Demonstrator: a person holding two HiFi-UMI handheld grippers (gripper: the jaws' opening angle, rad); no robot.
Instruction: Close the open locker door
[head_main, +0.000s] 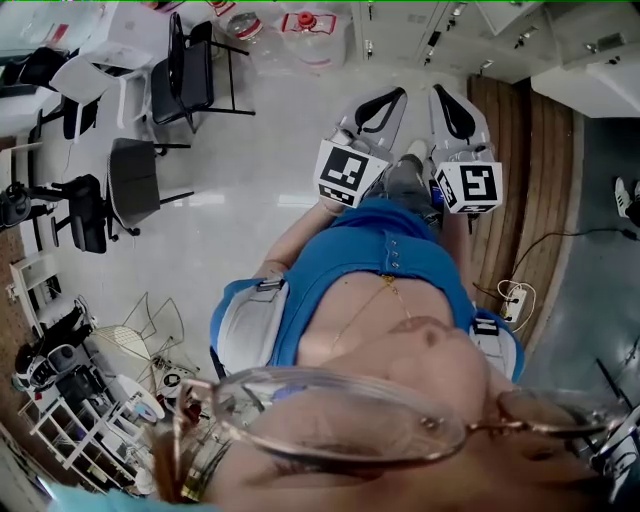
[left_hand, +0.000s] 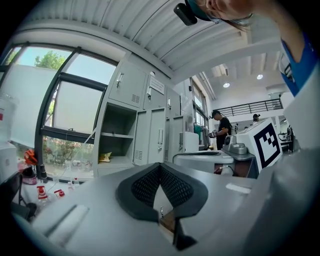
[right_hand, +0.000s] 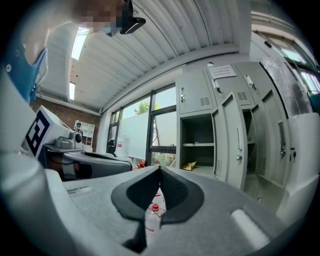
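Grey lockers stand ahead. One compartment (right_hand: 196, 145) is open, with a shelf and a yellow item (right_hand: 189, 165) inside. Its door (right_hand: 233, 145) hangs swung out to the right of the opening. In the left gripper view the same open compartment (left_hand: 117, 136) and door (left_hand: 156, 137) are far off. In the head view both grippers are held up close to the person's body, well short of the lockers. My left gripper (head_main: 383, 105) (left_hand: 160, 167) is shut and holds nothing. My right gripper (head_main: 455, 108) (right_hand: 160, 170) is also shut and holds nothing.
Black chairs (head_main: 185, 75) and water jugs (head_main: 310, 35) stand on the pale floor to the left. A wire rack (head_main: 70, 420) is at the lower left and a power strip (head_main: 515, 300) lies at the right. A large window (left_hand: 65, 115) adjoins the lockers. People (left_hand: 220, 130) stand far behind.
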